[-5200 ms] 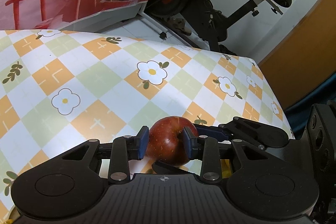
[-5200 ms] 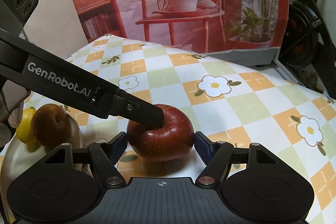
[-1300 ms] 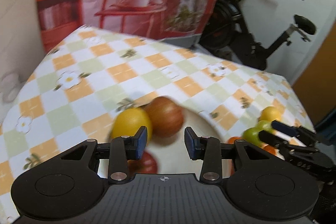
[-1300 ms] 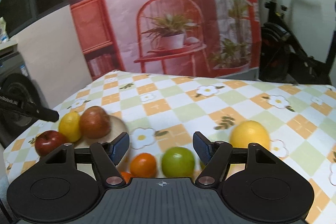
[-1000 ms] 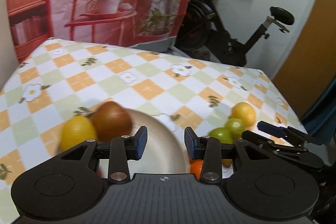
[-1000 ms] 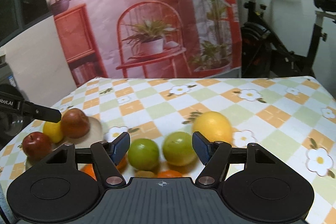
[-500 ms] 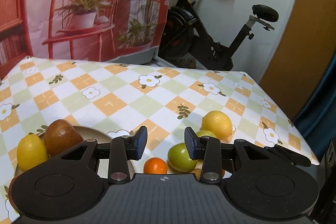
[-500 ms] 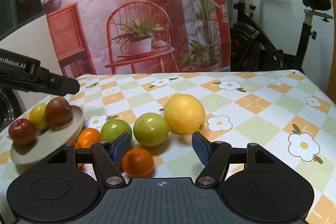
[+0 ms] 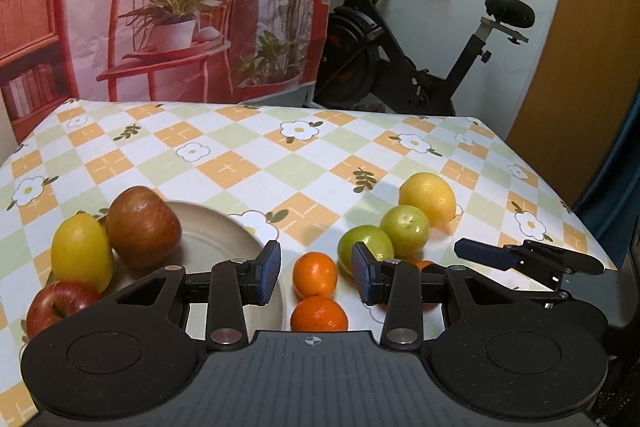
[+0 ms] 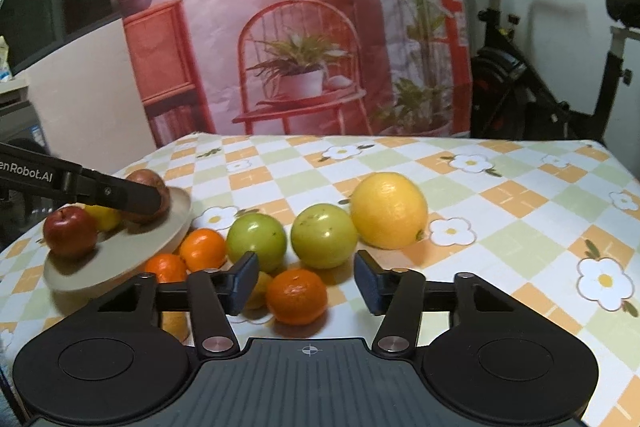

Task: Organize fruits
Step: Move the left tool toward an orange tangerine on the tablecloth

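A beige plate (image 9: 224, 231) at the left carries a lemon (image 9: 80, 251), a brownish apple (image 9: 142, 223) and a red apple (image 9: 60, 303). Beside it on the tablecloth lie several oranges (image 9: 315, 274), two green fruits (image 10: 256, 237) and a big yellow citrus (image 10: 389, 209). My left gripper (image 9: 316, 273) hovers over the plate's right rim, jaws slightly apart and holding nothing. My right gripper (image 10: 306, 281) is low over one orange (image 10: 296, 295). Its jaws are closing, the orange lies between them, and the pads stand clear of it. One of the right gripper's fingers (image 9: 486, 254) shows in the left wrist view.
A checked flower tablecloth (image 10: 500, 195) covers the table, bare towards the back and right. The table's right edge (image 9: 560, 195) drops off near an orange wall. An exercise bike (image 9: 400, 67) and a red printed backdrop (image 9: 160, 7) stand behind.
The red apple that my left gripper held now lies on the plate. The left view swung from the plate towards the loose fruit. My right gripper sank towards the orange and its jaws narrowed.
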Motion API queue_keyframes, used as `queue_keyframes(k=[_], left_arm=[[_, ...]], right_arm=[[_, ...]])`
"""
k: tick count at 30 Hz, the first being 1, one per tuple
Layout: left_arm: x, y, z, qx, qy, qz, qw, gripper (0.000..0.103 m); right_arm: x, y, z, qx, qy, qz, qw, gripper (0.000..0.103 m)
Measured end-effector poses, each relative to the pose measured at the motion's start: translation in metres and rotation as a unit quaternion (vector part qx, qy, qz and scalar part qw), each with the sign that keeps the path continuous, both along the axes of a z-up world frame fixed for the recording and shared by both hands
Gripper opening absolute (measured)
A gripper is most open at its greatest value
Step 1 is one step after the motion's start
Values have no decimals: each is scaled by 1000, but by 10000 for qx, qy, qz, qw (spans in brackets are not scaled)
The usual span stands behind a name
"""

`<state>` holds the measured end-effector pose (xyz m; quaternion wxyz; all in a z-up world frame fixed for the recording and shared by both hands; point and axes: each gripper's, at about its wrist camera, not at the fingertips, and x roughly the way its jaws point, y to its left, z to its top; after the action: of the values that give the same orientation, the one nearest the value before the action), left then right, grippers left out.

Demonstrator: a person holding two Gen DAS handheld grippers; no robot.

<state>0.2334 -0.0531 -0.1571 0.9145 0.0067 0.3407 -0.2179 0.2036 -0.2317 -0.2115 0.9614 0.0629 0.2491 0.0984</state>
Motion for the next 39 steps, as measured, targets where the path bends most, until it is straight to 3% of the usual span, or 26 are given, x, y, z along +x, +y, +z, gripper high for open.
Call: queue_keyframes(k=[8, 27, 39], left_arm=[[-2, 4, -2, -38, 62, -7, 10000, 42], [-19, 15, -4, -174, 88, 26, 9998, 42], [-38, 19, -5, -251, 111, -102, 9996, 41]], right_arm=[[4, 3, -3, 14, 161, 141, 9998, 32], [12, 5, -7, -52, 531, 227, 9983, 34], [0, -1, -3, 53, 228, 33, 9997, 32]])
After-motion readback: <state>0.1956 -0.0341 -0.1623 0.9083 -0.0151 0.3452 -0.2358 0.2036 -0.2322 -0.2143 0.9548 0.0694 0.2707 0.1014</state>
